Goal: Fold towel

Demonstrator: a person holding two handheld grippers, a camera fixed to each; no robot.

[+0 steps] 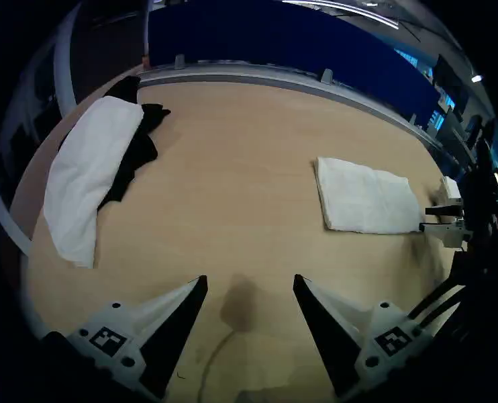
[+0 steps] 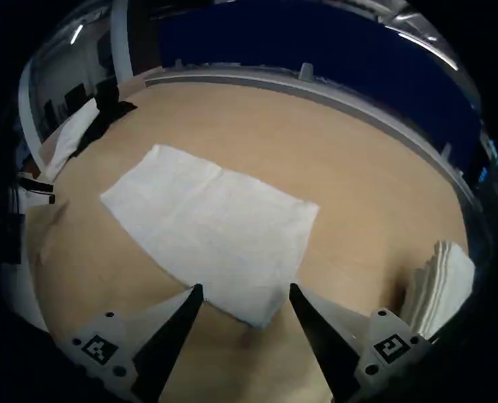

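Jaws of the right gripper (image 2: 244, 289) stand wide apart and empty at lower centre, flanking the near corner of the flat white towel (image 2: 212, 232) mid-frame, while the left gripper (image 1: 249, 279), equally open, hangs over bare table (image 1: 249, 168); a neat fold likely needs that corner pinched squarely and carried to the far edge.

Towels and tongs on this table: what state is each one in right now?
Flat towel: lying smooth on the table, apparently folded.
Towel stack: folded, piled at the table's edge.
Dark cloth: crumpled, partly covered.
Long white towel: laid loosely across it, not folded neatly.
Left tongs: open, empty.
Right tongs: open, empty, at the flat towel's near edge.
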